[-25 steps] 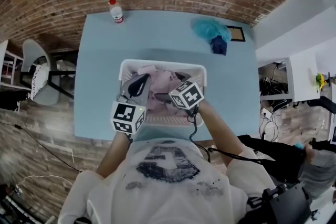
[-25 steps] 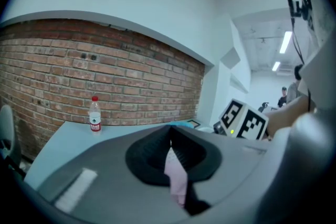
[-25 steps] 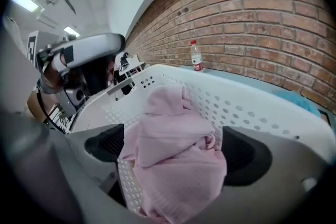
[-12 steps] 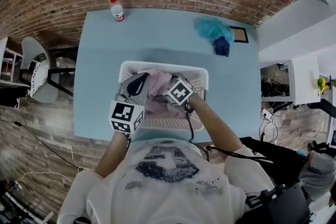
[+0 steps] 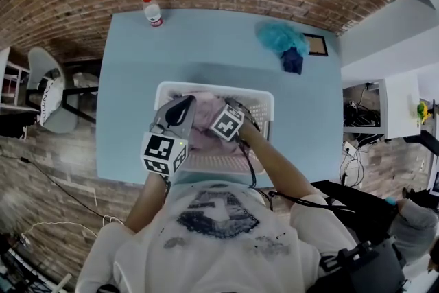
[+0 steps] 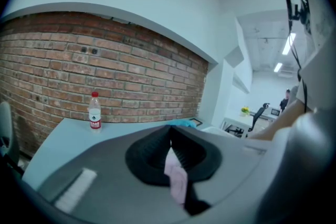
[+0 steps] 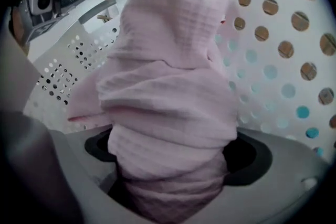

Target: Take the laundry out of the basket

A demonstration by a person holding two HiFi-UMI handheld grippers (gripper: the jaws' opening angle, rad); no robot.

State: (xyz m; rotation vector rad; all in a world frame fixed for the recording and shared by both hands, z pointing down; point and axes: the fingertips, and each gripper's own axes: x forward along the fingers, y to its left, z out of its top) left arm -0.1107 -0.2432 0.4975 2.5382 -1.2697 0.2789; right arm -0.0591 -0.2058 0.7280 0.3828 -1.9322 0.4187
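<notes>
Tongs on both sides are clamped on the pink laundry (image 7: 168, 86): the left tongs (image 6: 169, 148) are pressed together on a thin strip of it, and the right tongs (image 7: 173, 165) are filled by a thick bunched fold. The rest of it is seen inside the white basket (image 5: 269, 101), mid-frame on the blue surface (image 5: 130, 79). If lifted unevenly, the thin strip could be pulled free, or the light basket dragged along. Compared with a second ago, the right tongs have been shifted leftward toward the basket's centre; the left tongs are unchanged
</notes>
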